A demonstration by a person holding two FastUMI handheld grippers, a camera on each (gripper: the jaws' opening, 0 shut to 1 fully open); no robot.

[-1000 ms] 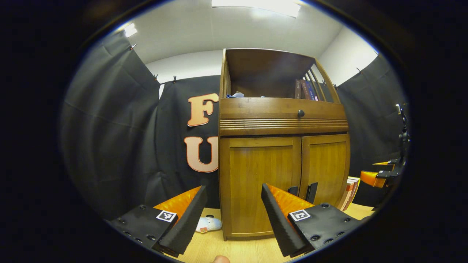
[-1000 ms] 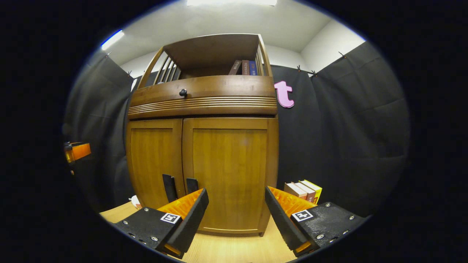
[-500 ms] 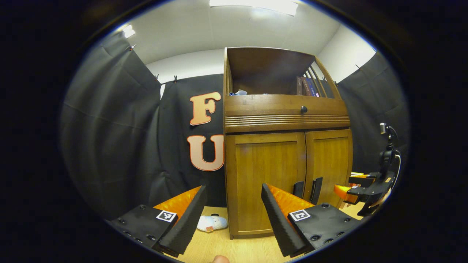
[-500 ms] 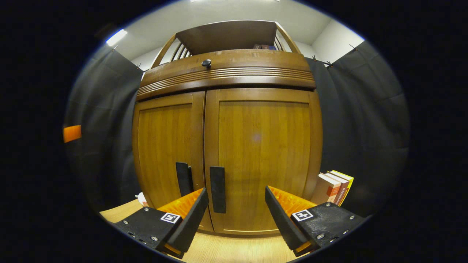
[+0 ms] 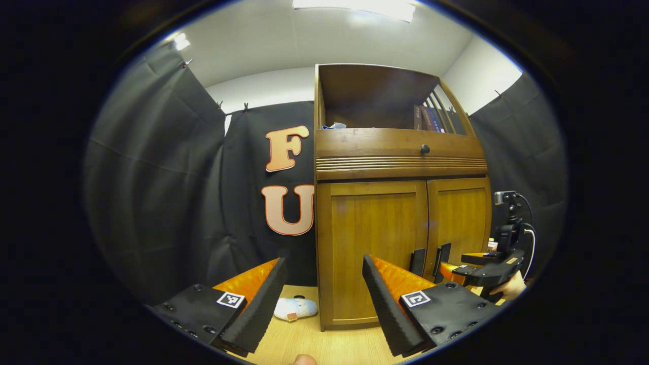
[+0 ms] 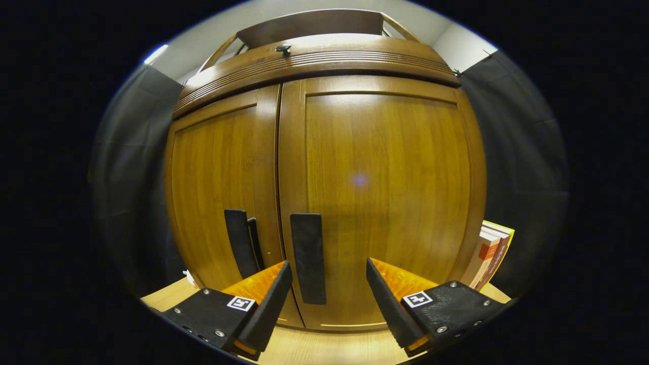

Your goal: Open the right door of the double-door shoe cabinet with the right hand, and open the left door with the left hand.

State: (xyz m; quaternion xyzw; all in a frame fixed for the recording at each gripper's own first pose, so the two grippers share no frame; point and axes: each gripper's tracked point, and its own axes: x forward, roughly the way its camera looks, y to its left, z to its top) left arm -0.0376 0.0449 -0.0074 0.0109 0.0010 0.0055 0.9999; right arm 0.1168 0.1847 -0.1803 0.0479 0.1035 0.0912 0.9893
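Both tools spread, empty: right tool [image 6: 327, 294] near right door handle [image 6: 307, 257].

In the left gripper view, the near right finger of the left gripper [image 5: 324, 299] hides the lower part of the left black door handle [image 5: 417, 261] on the brown wooden shoe cabinet [image 5: 375, 152]. The far right gripper [image 5: 459, 272] covers the lower right door corner, and the hand [image 5: 509, 289] holding it is cut off by the picture's edge. A small white and blue soft object [image 5: 296, 307] on the light wooden table [image 5: 304, 342] is too small to identify. In the right gripper view, the stack of books [image 6: 489, 253] is partly hidden behind the cabinet's right side.
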